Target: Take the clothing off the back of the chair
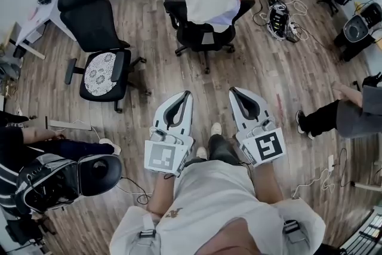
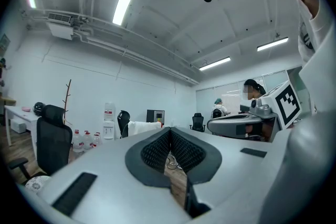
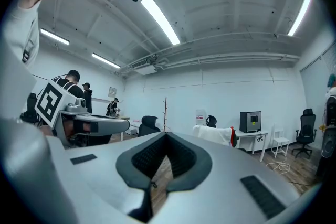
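While clothing [image 1: 209, 0] drapes chair [image 1: 191, 33], left gripper [image 1: 188, 93], right gripper [image 1: 233, 91] closed, empty

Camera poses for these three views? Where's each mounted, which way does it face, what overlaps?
Head view: on the person's head, looking steeply down at the wood floor; shows the left hand-held gripper, right hand-held gripper, white shirt and shoes.
Left gripper view: on the left hand-held gripper, level along its shut jaws; white shirt at right.
Right gripper view: on the right hand-held gripper, level along its shut jaws; white shirt at left.
Shared: all three see the white clothing on the black chair.
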{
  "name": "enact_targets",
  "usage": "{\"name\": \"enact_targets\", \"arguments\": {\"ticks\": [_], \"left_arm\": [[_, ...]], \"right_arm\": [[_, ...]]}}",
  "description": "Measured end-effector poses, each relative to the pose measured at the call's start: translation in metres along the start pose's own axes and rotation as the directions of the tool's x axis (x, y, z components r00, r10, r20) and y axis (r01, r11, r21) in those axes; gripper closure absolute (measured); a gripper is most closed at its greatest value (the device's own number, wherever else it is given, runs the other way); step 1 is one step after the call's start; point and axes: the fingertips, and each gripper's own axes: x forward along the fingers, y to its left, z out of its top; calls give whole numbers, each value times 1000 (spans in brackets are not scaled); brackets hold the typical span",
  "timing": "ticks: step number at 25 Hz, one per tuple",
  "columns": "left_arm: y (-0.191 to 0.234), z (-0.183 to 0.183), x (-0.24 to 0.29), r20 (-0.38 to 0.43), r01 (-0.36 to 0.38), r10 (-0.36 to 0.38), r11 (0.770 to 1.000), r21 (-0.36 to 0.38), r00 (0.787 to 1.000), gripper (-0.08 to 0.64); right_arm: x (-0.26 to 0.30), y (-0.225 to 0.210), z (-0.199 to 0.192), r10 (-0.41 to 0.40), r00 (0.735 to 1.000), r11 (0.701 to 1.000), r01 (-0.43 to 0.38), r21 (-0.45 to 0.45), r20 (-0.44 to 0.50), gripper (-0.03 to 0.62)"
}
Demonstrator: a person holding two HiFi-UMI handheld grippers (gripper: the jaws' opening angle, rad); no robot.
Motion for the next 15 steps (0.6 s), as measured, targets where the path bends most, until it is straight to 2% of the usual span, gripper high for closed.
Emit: {"name": "enact_targets", "arguments": {"ticks": [7, 15], "left_arm": [[20, 4, 43, -12, -43, 43, 999, 10, 999, 543], [30, 8, 104, -27, -94, 95, 995, 10, 995, 543]], "right_arm": [[39, -31, -3, 47, 999, 999, -47, 19, 3, 574], [71, -91, -7, 85, 996, 996, -85, 41, 0, 575]]}}
